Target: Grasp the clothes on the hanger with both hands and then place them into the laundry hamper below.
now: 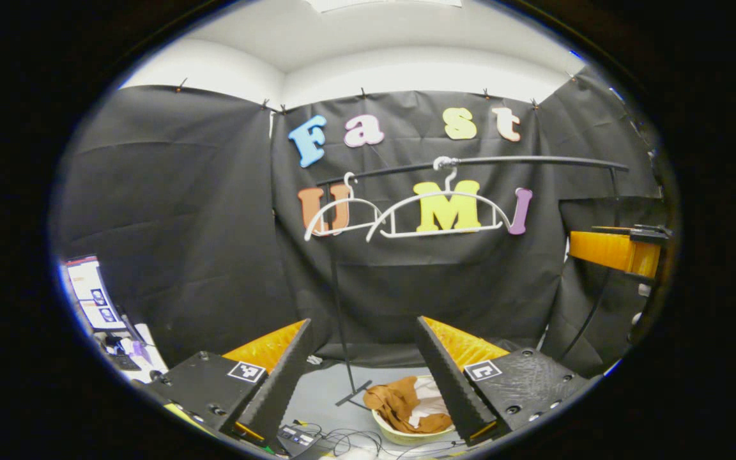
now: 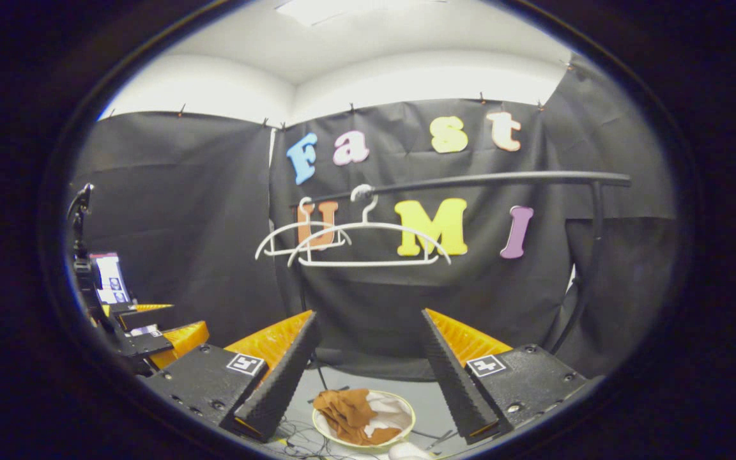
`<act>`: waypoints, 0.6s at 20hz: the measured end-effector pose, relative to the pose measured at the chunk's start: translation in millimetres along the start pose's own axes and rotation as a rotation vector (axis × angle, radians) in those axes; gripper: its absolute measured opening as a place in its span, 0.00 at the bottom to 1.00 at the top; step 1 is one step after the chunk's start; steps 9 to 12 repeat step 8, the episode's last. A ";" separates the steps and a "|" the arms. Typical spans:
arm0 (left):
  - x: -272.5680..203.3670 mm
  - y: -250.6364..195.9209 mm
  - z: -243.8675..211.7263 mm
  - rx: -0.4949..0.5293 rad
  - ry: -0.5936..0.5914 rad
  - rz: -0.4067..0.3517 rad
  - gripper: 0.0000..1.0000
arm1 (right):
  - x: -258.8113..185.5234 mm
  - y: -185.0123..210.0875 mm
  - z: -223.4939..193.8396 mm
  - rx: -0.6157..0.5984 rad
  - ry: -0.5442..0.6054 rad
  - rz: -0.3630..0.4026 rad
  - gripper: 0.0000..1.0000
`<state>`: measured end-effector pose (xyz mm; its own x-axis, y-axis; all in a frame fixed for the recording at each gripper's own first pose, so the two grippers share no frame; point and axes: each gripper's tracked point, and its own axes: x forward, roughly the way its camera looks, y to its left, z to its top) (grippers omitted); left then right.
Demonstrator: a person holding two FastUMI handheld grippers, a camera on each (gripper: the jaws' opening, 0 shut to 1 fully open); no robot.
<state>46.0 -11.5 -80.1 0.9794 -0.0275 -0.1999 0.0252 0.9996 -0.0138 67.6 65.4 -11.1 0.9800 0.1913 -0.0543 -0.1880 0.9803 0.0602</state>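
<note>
Two bare white hangers (image 1: 435, 214) (image 2: 368, 246) hang on a black rail (image 1: 483, 161) (image 2: 470, 182). Below on the floor sits a pale round hamper (image 1: 388, 431) (image 2: 406, 409) holding brown clothes (image 1: 400, 404) (image 2: 349, 412) and a white garment (image 1: 430, 402). My left gripper (image 1: 363, 332) is open, with nothing between its fingers, high above the hamper. My right gripper (image 2: 368, 322) is open too and holds nothing. The right gripper (image 1: 623, 250) appears at the right edge of the left gripper view, and the left gripper (image 2: 151, 332) at the left edge of the right gripper view.
The rail stands on a thin black pole (image 1: 341, 319) with a floor foot. Cables (image 1: 336, 439) lie on the grey floor in front of the hamper. A screen (image 1: 90, 294) and desk clutter sit at the far left.
</note>
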 end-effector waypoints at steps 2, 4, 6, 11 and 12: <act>-13.0 3.2 14.4 -0.017 -0.027 0.023 1.00 | -13.7 -5.1 3.5 0.009 -0.019 -0.009 1.00; -25.4 9.0 27.6 -0.011 -0.063 0.064 1.00 | -17.2 -9.1 1.4 0.002 -0.016 -0.015 1.00; -32.0 10.6 36.6 -0.023 -0.089 0.107 1.00 | -25.8 -13.5 1.4 0.000 -0.005 -0.005 1.00; -39.7 14.0 41.0 -0.040 -0.103 0.129 1.00 | -35.8 -17.8 2.1 -0.001 -0.004 0.005 1.00; -39.7 14.0 41.0 -0.040 -0.103 0.129 1.00 | -35.8 -17.8 2.1 -0.001 -0.004 0.005 1.00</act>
